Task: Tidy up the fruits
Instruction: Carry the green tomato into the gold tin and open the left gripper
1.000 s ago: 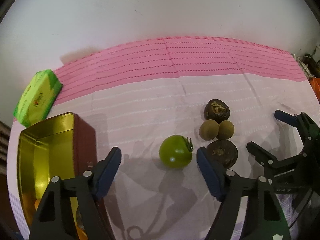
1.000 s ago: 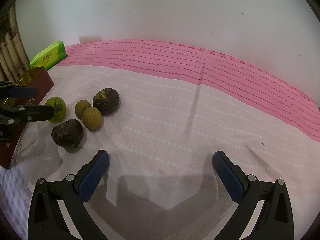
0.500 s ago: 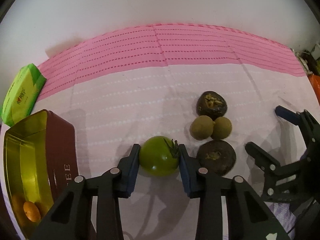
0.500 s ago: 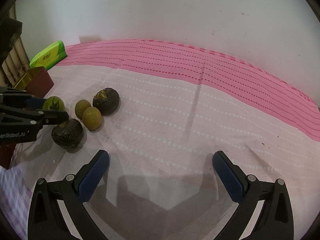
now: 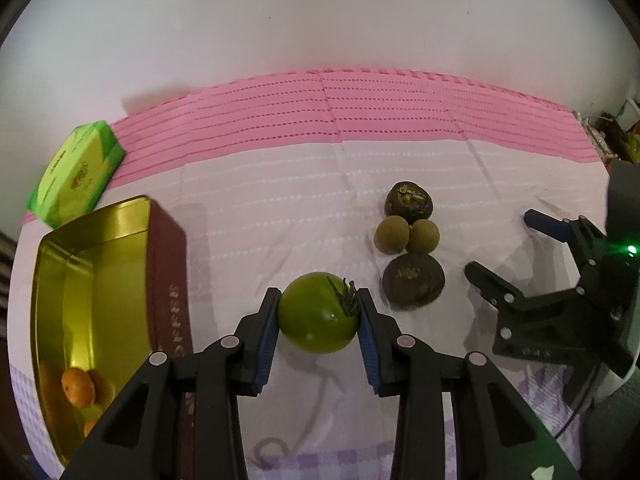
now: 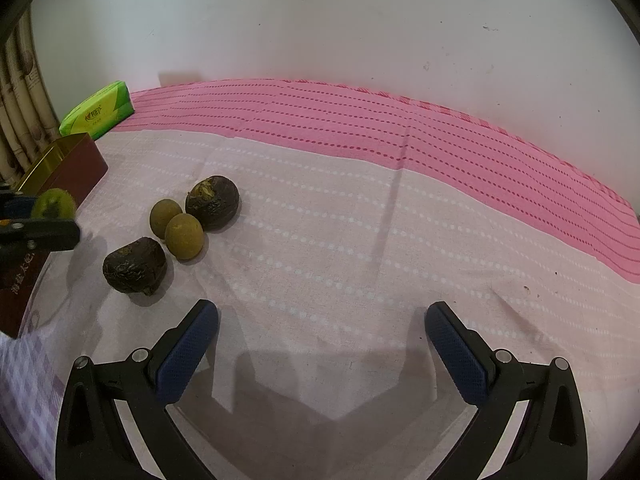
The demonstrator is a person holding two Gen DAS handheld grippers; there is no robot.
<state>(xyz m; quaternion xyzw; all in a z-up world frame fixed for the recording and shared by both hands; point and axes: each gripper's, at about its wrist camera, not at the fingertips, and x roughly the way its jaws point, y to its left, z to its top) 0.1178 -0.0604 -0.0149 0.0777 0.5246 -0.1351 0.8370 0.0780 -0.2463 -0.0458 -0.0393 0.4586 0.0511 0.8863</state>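
Note:
My left gripper (image 5: 318,314) is shut on a green tomato (image 5: 316,314), both blue pads pressing its sides, a little above the cloth. In the right wrist view the tomato (image 6: 53,203) shows at the far left between those fingers. To its right lie two dark wrinkled fruits (image 5: 413,283) (image 5: 409,201) and two small olive-brown round fruits (image 5: 392,235) (image 5: 424,236). A red tin with a gold inside (image 5: 120,248) stands at the left with small oranges (image 5: 78,386) in it. My right gripper (image 6: 322,344) hangs open over bare cloth.
A green tissue pack (image 5: 76,172) lies at the back left beside the tin. The pink striped cloth (image 6: 360,132) runs to a white wall. My right gripper (image 5: 536,248) shows at the right edge of the left wrist view.
My left gripper closed on the green tomato and has raised it slightly, drawing back a little. The right gripper and the other fruits have not moved.

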